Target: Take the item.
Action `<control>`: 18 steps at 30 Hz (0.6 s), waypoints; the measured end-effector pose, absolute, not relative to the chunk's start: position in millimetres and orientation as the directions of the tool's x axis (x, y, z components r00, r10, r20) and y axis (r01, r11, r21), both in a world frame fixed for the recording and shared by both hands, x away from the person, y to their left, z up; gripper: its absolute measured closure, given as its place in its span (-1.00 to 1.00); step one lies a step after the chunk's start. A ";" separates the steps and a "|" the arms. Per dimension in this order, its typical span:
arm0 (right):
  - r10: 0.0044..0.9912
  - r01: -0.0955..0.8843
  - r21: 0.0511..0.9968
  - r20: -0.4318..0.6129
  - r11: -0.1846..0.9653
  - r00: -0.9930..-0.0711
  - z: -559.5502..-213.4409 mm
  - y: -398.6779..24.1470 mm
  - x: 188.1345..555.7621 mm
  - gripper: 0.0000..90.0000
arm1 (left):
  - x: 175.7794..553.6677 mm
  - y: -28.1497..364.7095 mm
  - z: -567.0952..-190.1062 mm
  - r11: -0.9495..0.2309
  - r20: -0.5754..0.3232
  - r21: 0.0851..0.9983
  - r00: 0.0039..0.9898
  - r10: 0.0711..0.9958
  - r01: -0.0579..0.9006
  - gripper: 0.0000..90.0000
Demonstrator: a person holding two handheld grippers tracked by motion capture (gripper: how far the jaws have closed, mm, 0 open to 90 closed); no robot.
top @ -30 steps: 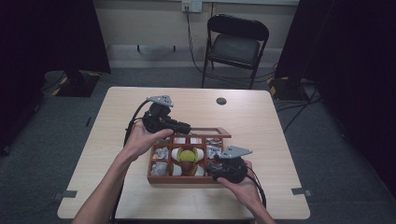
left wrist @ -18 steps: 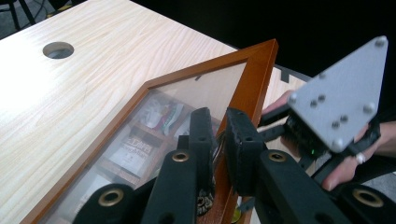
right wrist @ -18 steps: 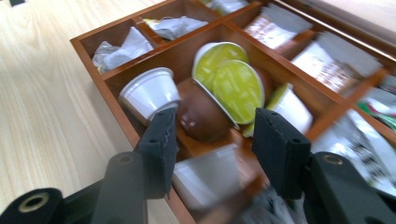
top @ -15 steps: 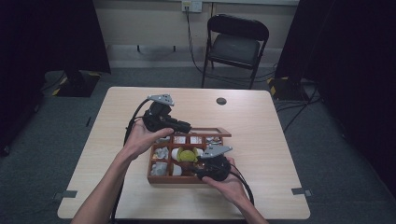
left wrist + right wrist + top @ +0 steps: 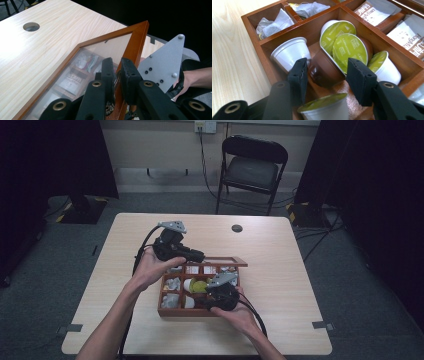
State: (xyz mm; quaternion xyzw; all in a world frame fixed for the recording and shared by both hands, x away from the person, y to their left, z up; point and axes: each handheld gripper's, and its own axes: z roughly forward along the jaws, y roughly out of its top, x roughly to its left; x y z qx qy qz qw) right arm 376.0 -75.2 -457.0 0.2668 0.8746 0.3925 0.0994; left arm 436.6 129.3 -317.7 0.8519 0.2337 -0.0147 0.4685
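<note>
A wooden compartment box (image 5: 165, 310) sits on the table, its glass-paned lid (image 5: 226, 261) raised. In the left gripper view my left gripper (image 5: 117, 73) is shut on the lid's wooden frame (image 5: 137, 41) and holds it up. In the high view the left gripper (image 5: 199, 255) is at the box's far side. My right gripper (image 5: 207, 294) is down in the middle compartment. In the right gripper view it (image 5: 328, 76) stands open, one jaw on each side of a brown capsule (image 5: 323, 70) with a green foil top. A white capsule (image 5: 290, 51) lies just left of it.
More green-topped capsules (image 5: 384, 65) fill the same compartment. Tea bags (image 5: 275, 21) and printed sachets (image 5: 374, 10) lie in neighbouring ones. The table has a cable hole (image 5: 237, 228); a folding chair (image 5: 252, 165) stands beyond it. The right gripper's grey plate (image 5: 165, 63) is close beside the lid.
My right gripper has moved left from the box's near right corner into the capsule compartment. The left gripper has kept the lid raised in the same place.
</note>
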 end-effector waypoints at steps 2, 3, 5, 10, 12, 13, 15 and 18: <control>0.543 0.388 0.737 0.035 0.553 -0.839 -457.3 -74.4 376.1 0.14 | 436.5 129.2 -317.7 -0.452 -0.244 0.791 0.890 0.385 0.412 0.82; 0.541 0.387 0.735 0.033 0.556 -0.840 -457.3 -73.6 376.1 0.14 | 436.7 129.2 -317.8 -0.450 -0.246 0.792 0.890 0.383 0.412 0.81; 0.535 0.382 0.734 0.031 0.561 -0.844 -456.7 -71.6 375.7 0.15 | 437.0 129.2 -317.4 -0.454 -0.245 0.790 0.891 0.383 0.412 0.81; 0.530 0.360 0.726 -0.006 0.586 -0.848 -455.4 -66.4 375.6 0.12 | 436.8 128.6 -317.1 -0.454 -0.242 0.790 0.891 0.385 0.411 0.82; 0.532 0.352 0.732 -0.017 0.584 -0.846 -453.2 -66.6 376.2 0.11 | 436.9 128.6 -316.8 -0.456 -0.241 0.790 0.891 0.384 0.410 0.82; 0.532 0.352 0.732 -0.017 0.584 -0.846 -453.2 -66.6 376.2 0.11 | 436.9 128.6 -316.8 -0.456 -0.241 0.790 0.891 0.384 0.410 0.82; 0.526 0.347 0.725 -0.024 0.595 -0.850 -451.1 -66.0 378.2 0.10 | 436.9 128.5 -316.9 -0.454 -0.240 0.791 0.891 0.386 0.410 0.82; 0.511 0.336 0.725 -0.025 0.601 -0.859 -449.0 -62.6 379.3 0.09 | 436.8 128.5 -316.9 -0.455 -0.240 0.790 0.891 0.385 0.410 0.82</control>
